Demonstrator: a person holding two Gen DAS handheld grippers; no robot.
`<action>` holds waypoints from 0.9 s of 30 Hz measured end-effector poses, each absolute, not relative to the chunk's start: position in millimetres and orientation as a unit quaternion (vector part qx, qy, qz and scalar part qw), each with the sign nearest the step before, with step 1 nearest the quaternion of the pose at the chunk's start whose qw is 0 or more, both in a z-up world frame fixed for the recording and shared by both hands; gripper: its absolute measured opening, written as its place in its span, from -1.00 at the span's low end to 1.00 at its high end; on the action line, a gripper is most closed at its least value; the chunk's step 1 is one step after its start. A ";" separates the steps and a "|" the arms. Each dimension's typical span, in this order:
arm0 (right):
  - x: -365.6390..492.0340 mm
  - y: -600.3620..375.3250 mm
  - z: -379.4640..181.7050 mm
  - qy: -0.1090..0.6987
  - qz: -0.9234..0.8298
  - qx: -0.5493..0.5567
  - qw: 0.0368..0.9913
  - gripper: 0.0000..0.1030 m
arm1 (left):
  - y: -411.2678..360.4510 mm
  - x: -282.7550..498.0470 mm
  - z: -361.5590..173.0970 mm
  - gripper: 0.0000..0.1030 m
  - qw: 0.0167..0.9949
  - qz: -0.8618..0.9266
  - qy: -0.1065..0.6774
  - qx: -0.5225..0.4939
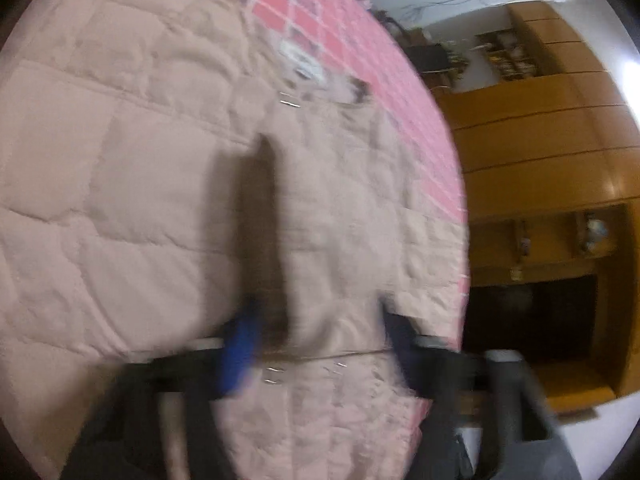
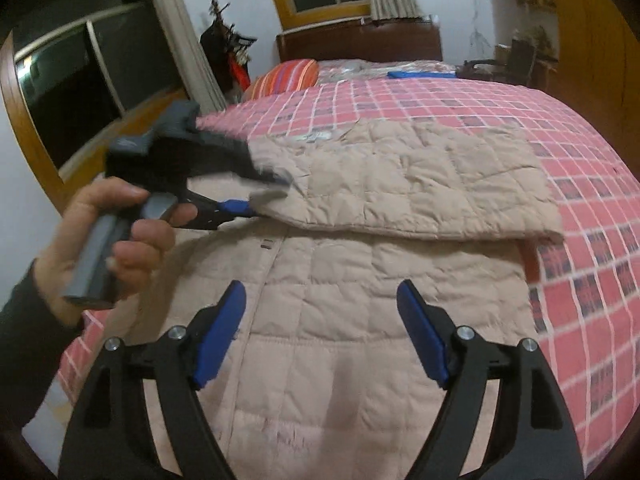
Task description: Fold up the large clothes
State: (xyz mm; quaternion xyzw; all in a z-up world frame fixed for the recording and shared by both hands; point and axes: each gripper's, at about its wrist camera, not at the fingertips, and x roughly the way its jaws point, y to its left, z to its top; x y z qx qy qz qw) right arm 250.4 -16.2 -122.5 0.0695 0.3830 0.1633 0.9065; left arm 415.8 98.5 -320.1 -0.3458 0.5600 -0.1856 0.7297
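On the bed [image 2: 580, 208], the left gripper [image 2: 256, 196] clamps the coat's [image 2: 360, 304] folded flap, its long edge running rightward, while the right gripper [image 2: 320, 332] hovers spread above the coat's middle

Quilted matt beige cloth is seen on the coat [image 2: 360, 280]; woven checked fabric on the bedspread [image 2: 580, 200]; glossy varnished wood on the wardrobe [image 1: 540, 140].

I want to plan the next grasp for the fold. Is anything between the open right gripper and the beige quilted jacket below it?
Nothing visible is in the way. The right gripper is open directly above the beige quilted jacket on the pink checked bedspread. The left gripper, off to the side, holds the folded-over flap's edge.
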 end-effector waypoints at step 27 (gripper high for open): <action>200.3 -20.0 -128.4 0.397 0.213 0.159 0.878 0.55 | 260.7 393.1 -285.8 -0.57 0.799 -0.092 0.528 -0.272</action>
